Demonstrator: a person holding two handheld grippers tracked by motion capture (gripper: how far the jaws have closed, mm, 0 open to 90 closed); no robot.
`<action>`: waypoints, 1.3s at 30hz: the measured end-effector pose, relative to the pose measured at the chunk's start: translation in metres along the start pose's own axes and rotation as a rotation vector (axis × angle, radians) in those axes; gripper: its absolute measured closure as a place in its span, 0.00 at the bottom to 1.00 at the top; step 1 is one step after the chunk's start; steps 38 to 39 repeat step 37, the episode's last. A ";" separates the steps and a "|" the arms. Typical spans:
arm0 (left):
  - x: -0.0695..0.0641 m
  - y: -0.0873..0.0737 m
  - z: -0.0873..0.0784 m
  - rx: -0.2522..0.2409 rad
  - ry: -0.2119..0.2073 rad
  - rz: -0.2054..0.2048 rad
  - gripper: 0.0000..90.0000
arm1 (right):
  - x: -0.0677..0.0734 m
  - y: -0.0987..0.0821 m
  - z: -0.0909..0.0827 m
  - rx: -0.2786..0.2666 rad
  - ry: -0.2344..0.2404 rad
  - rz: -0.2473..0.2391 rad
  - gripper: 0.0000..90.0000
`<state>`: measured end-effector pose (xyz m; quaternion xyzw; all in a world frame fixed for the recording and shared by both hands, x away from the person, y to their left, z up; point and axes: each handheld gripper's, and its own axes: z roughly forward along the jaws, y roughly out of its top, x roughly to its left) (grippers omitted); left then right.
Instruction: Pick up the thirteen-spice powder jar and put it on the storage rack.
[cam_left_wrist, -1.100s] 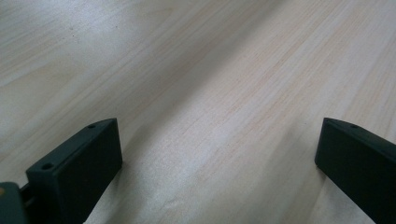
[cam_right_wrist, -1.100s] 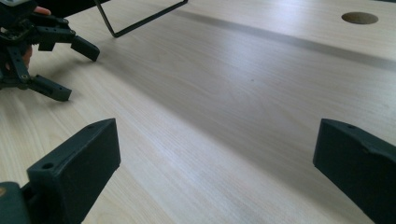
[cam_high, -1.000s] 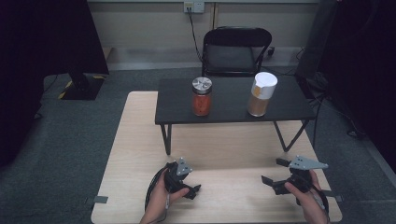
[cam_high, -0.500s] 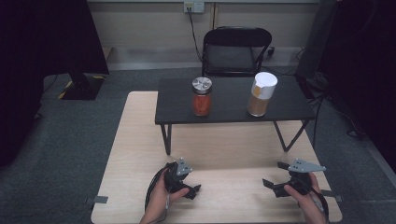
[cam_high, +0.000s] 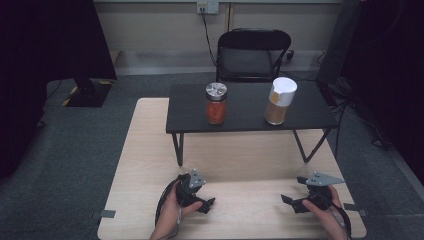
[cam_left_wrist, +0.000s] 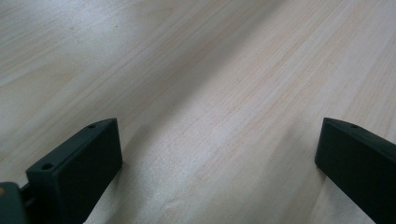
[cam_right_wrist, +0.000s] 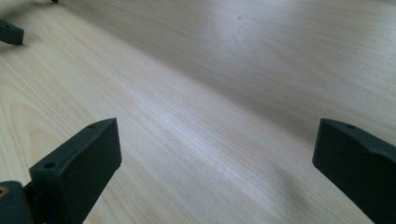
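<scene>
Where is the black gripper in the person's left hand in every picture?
High view: the black two-jaw left gripper sits low, left of centre.
Left gripper view: its jaws rise from both bottom corners.
Right gripper view: one jaw tip, top-left corner.
Shared landmark: the pale wooden tabletop.

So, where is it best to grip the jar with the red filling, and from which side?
Probably the glass body of the red jar, below its metal lid, approached level from the near side: it stands upright near the black table's front edge, free all around.

The right gripper (cam_high: 295, 200) has dropped slightly lower and nearer the wooden table's (cam_high: 150, 130) front edge.
</scene>
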<state>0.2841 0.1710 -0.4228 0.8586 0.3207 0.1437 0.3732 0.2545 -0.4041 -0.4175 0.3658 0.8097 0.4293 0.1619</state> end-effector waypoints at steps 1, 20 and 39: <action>0.000 0.000 0.000 0.000 0.000 0.000 0.00 | 0.000 0.000 0.000 0.000 0.000 0.000 0.00; 0.000 0.000 0.000 0.000 0.000 0.000 0.00 | 0.007 0.004 0.009 0.074 -0.025 -0.038 0.01; 0.000 0.000 0.000 0.000 0.000 0.000 0.00 | 0.013 0.012 0.016 0.139 -0.041 -0.067 0.01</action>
